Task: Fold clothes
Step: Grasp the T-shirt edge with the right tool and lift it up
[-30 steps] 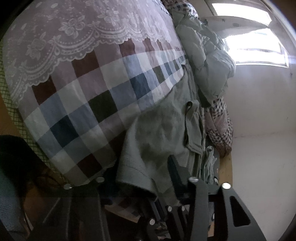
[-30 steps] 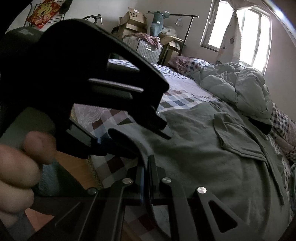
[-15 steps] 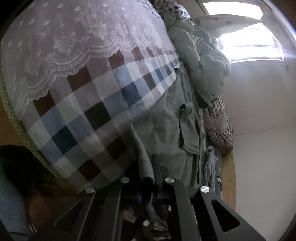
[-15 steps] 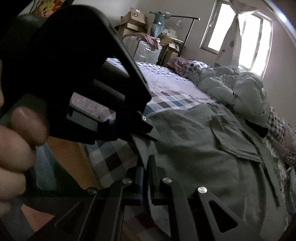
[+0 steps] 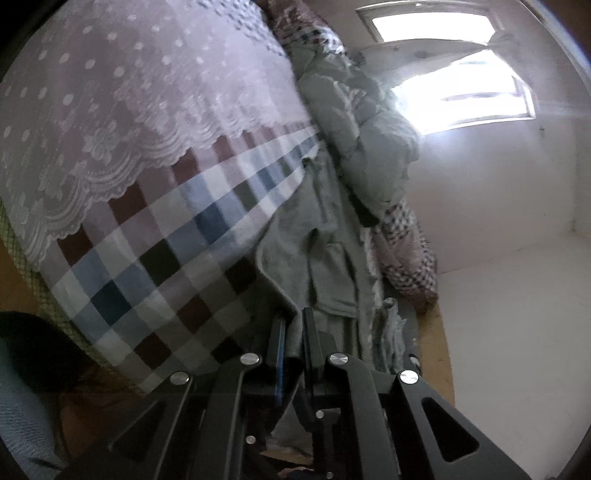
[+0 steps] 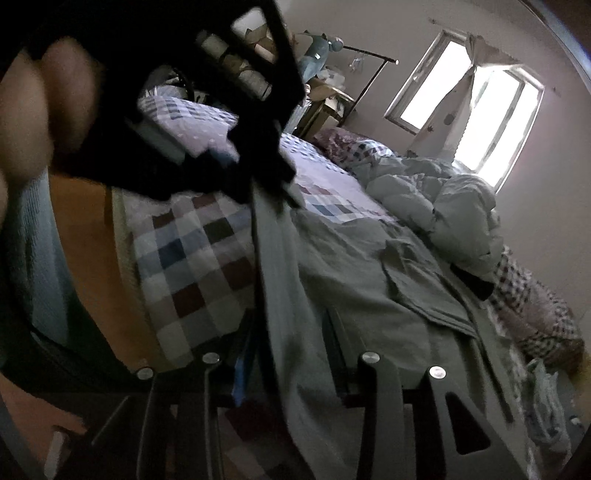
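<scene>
No lettering, label, brand or number can be read in either view; the cardboard boxes [image 6: 258, 35] beyond the bed [image 6: 192, 258] are too blurred.

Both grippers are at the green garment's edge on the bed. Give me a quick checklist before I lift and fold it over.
1. Left gripper shut on garment edge: ok.
2. Right gripper holding cloth: not ok, jaws apart, fabric only draped between them.
3. Garment lying flat: not ok, pocket area wrinkled.
4. Far side free of duvet: cannot tell.
5. Checked sheet not caught in either grip: ok.
</scene>
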